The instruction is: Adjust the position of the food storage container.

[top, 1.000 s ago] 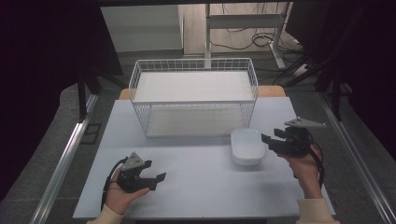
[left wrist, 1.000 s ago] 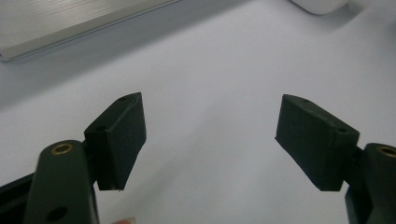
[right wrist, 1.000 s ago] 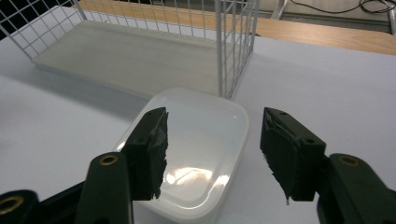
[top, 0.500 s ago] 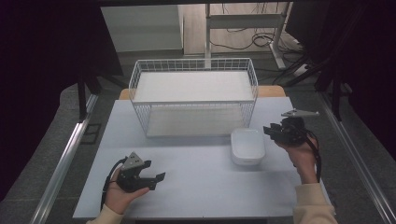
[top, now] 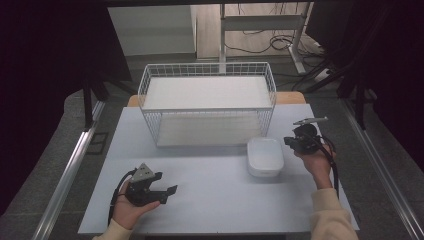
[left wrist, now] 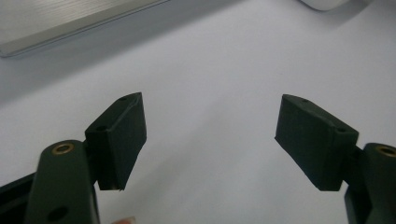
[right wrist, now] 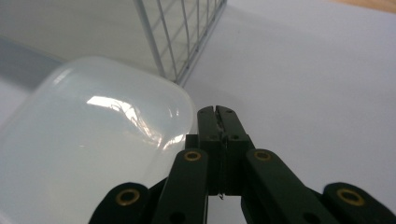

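Note:
A white lidded plastic box (top: 265, 156) lies on the pale table (top: 215, 205), in front of the wire basket's right end. My right gripper (top: 288, 142) hovers at the box's right edge. In the right gripper view its jaws (right wrist: 218, 111) are shut flat together with nothing between them, having just been closing; the box (right wrist: 88, 154) lies just to their left. Whether the tips touch the box I cannot tell. My left gripper (top: 167, 184) rests low over the table's front left, open. In the left gripper view (left wrist: 212, 105) only bare table lies between its pads.
A white wire basket (top: 207, 65) stands at the back middle of the table, and its corner (right wrist: 182, 37) is close ahead of the right gripper. Metal rails run along both sides of the table. A desk frame and cables sit behind.
The right gripper moved left and down toward the box's right edge, and its jaws closed from wide apart to shut. The left gripper stayed put.

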